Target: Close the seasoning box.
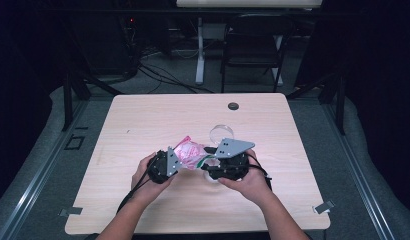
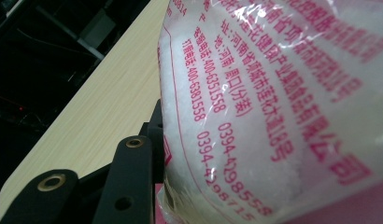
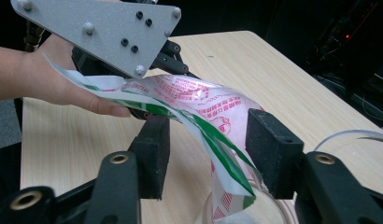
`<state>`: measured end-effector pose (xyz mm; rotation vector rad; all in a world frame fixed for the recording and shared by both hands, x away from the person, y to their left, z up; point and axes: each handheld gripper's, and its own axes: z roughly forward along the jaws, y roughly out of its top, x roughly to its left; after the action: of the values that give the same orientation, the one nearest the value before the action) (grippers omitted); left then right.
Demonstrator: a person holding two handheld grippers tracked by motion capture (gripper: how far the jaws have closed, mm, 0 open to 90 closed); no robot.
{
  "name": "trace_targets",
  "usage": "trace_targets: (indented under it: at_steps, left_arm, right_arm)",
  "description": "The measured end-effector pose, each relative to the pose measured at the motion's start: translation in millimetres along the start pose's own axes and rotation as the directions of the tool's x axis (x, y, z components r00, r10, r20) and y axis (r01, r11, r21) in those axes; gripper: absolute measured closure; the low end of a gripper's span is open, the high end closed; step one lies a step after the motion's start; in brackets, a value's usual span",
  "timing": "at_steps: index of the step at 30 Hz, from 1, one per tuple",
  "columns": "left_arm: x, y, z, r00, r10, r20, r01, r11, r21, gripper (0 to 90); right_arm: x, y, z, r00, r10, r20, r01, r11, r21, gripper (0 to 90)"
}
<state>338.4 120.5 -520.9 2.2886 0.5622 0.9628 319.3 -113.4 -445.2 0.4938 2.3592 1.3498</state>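
Fingers first, high view: your left gripper (image 1: pixel 169 162) is clamped on the body of a pink-printed plastic bag of white granules (image 1: pixel 189 152), held above the tabletop (image 1: pixel 143 120). Your right gripper (image 1: pixel 210 162) meets the bag's other end, beside a clear glass bowl (image 1: pixel 222 133); from this angle you cannot tell how its fingers stand.

Left gripper view: the bag (image 2: pixel 273 107) presses flat against the left finger (image 2: pixel 133 182). The opposite finger is hidden behind the bag.

Right gripper view: the two fingers (image 3: pixel 154 154) stand apart, with the bag's green-edged mouth (image 3: pixel 227 163) hanging between them, untouched by either pad. That mouth points down into the bowl (image 3: pixel 283 210), where granules appear to lie.

Hazards from here:
- Tilting the bag while the mouth hangs free may let it swing off the rim, spilling granules onto the tabletop.
- Closing the right fingers across the opening would pinch off the flow.
- Excess left-finger pressure could burst or crease the film.
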Motion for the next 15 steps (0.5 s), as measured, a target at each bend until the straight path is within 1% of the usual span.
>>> trace_targets:
  at_steps: [1,2,3,4,9,11,15]
  left_arm:
    - [-0.6,0.1,-0.2,1.0000,0.003,-0.003,-0.003,1.0000,-0.002,63.0]
    - [-0.8,0.5,-0.5,1.0000,0.007,0.001,-0.007,1.0000,-0.002,63.0]
    - [-1.6,0.8,-0.8,1.0000,0.008,0.002,-0.008,1.0000,-0.003,63.0]
    - [-2.0,1.1,-0.7,0.9999,0.011,0.001,-0.011,0.9999,-0.005,63.0]
    - [-4.0,1.6,-1.0,0.9998,0.020,0.001,-0.020,0.9998,-0.004,63.0]
    - [-4.3,1.7,-1.1,0.9997,0.025,0.002,-0.025,0.9997,-0.004,63.0]
    - [-5.3,1.8,-1.0,0.9995,0.031,-0.001,-0.031,0.9995,-0.004,63.0]
  right_arm:
    - [0.7,-0.3,1.4,1.0000,-0.004,-0.005,0.004,1.000,0.013,53.0]
    - [0.7,-0.3,1.4,1.0000,-0.004,-0.005,0.004,1.000,0.013,53.0]
    - [1.6,-0.6,2.8,1.0000,-0.003,-0.008,0.003,1.000,0.020,56.0]
    - [1.6,-0.6,2.8,1.0000,-0.003,-0.008,0.003,1.000,0.020,56.0]
    - [2.5,-1.7,5.3,0.9999,0.000,-0.010,0.000,0.999,0.041,61.7]
    - [2.9,-1.8,5.8,0.9999,0.003,-0.010,-0.003,0.999,0.039,62.6]
    - [3.4,-2.4,7.1,0.9998,0.004,-0.019,-0.003,0.999,0.053,68.5]
